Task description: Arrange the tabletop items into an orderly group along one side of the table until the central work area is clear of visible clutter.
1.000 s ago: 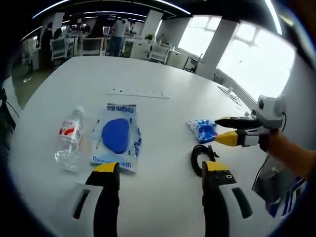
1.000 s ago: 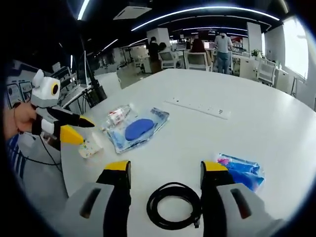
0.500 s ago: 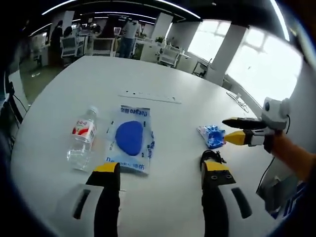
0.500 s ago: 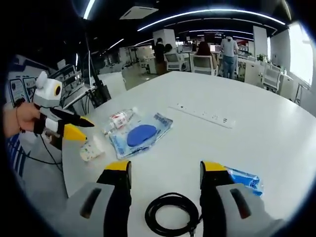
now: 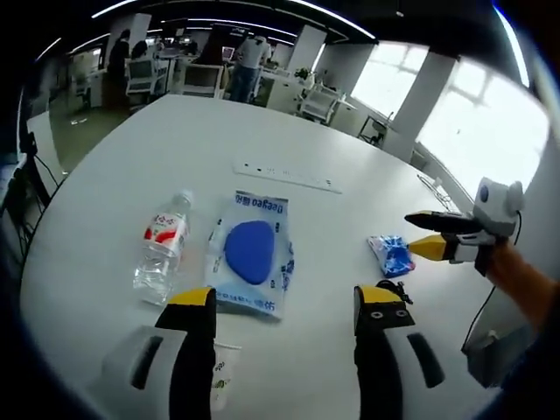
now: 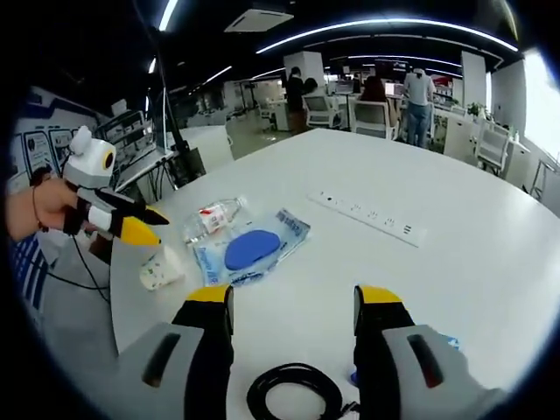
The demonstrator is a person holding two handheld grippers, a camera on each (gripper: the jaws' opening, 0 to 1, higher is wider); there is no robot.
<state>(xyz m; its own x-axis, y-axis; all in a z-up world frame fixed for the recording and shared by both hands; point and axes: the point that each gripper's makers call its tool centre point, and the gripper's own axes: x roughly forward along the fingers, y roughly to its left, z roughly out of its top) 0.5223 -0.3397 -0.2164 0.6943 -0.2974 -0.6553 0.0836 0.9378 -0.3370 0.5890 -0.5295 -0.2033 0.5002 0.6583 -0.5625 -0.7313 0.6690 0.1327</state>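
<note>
Behind the round white desk (image 5: 114, 175) lies an open office with chairs and standing people. On the smooth desk top a clear plastic water bottle (image 5: 163, 248) with a red label lies on its side, its cap pointing away from the left claw (image 5: 284, 302), whose jaws stand apart around nothing. Just beside the bottle lies a flat glossy packet (image 5: 252, 254) with a blue oval inside, its long axis parallel to the bottle. A small crinkled blue wrapper (image 5: 390, 255) lies near a coiled black cable (image 6: 293, 398). A white paper cup (image 6: 160, 268) lies tipped over near the desk edge. The right claw (image 6: 293, 302) is also spread apart and empty.
</note>
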